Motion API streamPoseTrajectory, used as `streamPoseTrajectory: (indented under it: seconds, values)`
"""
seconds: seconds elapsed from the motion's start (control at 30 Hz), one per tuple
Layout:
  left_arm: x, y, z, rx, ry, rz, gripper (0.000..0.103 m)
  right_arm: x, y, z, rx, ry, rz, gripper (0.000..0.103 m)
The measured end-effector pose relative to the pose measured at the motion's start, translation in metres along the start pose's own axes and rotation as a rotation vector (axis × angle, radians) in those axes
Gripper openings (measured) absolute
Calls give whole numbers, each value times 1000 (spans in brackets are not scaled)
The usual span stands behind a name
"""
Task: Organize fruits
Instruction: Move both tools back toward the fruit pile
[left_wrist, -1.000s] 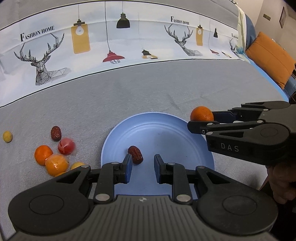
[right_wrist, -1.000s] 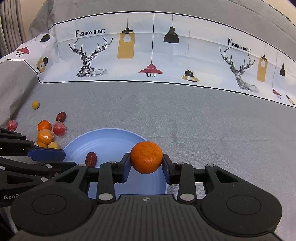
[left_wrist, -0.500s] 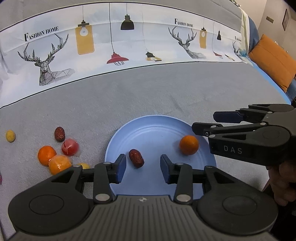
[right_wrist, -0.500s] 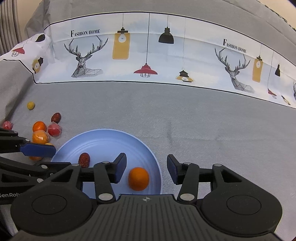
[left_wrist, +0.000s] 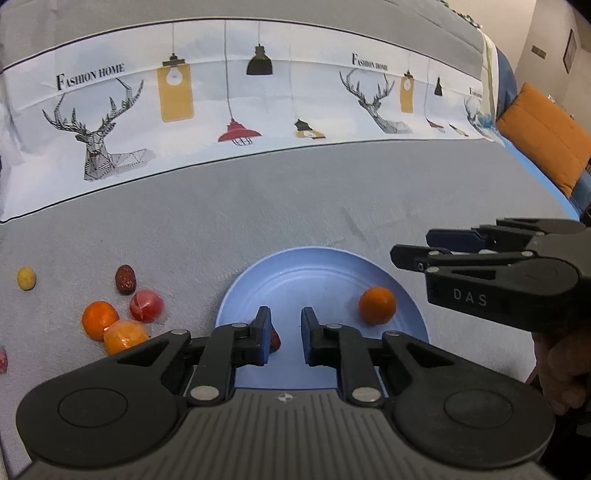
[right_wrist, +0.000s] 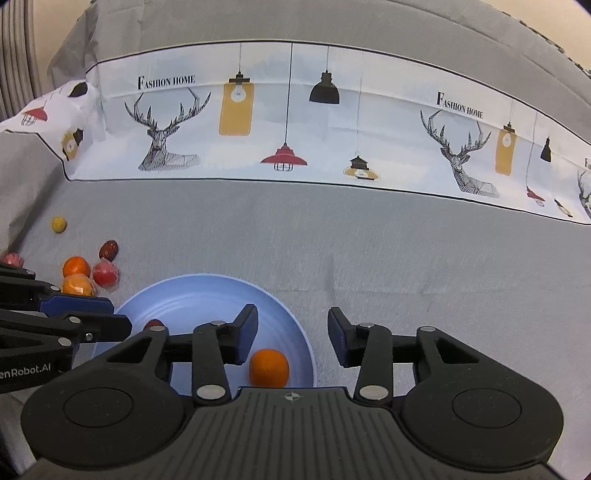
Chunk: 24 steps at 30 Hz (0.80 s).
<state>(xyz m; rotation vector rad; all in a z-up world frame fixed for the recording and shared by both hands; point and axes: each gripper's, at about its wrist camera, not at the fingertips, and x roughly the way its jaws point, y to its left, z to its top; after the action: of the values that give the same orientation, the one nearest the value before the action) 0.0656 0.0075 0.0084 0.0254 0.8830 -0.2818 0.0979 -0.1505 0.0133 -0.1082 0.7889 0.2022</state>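
Note:
A blue plate (left_wrist: 314, 280) (right_wrist: 207, 299) lies on the grey cloth. On it sit a small orange (left_wrist: 377, 305) (right_wrist: 269, 367) and a dark red date (left_wrist: 275, 341) (right_wrist: 154, 325), the date half hidden behind my left finger. My left gripper (left_wrist: 286, 321) (right_wrist: 118, 317) hovers over the plate's near side; its jaws are closing, a narrow gap remains and nothing is between them. My right gripper (right_wrist: 291, 325) (left_wrist: 412, 245) hangs above the plate's right edge, jaws closing but wide apart, the orange lying free below.
Left of the plate lie loose fruits: an orange (left_wrist: 99, 319), a wrapped orange (left_wrist: 125, 336), a red wrapped fruit (left_wrist: 146, 304), a date (left_wrist: 125, 279) and a small yellow fruit (left_wrist: 26, 278). A printed cloth band (left_wrist: 258, 110) runs behind. An orange cushion (left_wrist: 546, 140) sits far right.
My right gripper let go of the orange, which dropped onto the plate and rests there. My left jaws widened, then narrowed, and the date slipped behind the left finger.

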Motion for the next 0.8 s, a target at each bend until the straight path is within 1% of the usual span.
streamPoseTrajectory:
  seconds: [0.13,0.23,0.3,0.37,0.43,0.5,0.53,0.6,0.67,0.7,0.73,0.77,0.8]
  values:
    - [-4,7,3,-28,-23,22,19,0,-1,1,4,-2,6,43]
    - [-9,15,7,-67,-40,37,19,0,-2,1,11,-2,12,43]
    - [-17,27,11,-117,-65,38,19,0,-2,1,16,-3,16,43]
    - [-29,45,16,-187,-104,50,19,0,-3,2,22,-5,14,43]
    - [-40,70,24,-271,-120,69,19,1,-4,3,35,-10,17,43]
    - [-46,99,31,-387,-94,89,20,0,-4,3,42,-18,27,43]
    - [-45,114,34,-443,-64,99,20,-1,-3,3,41,-23,33,43]
    - [-40,140,36,-519,-14,123,20,-1,-1,3,33,-31,48,43]
    - [-35,158,30,-567,-17,134,20,-1,2,3,27,-34,66,36]
    - [-30,163,22,-595,-21,132,21,0,3,3,25,-32,77,29]
    - [-24,169,16,-644,5,124,21,0,4,4,25,-30,89,25]
    - [-18,176,10,-715,41,81,21,0,6,5,26,-30,97,25]
    - [-17,180,8,-749,27,34,24,0,8,5,26,-32,108,25]
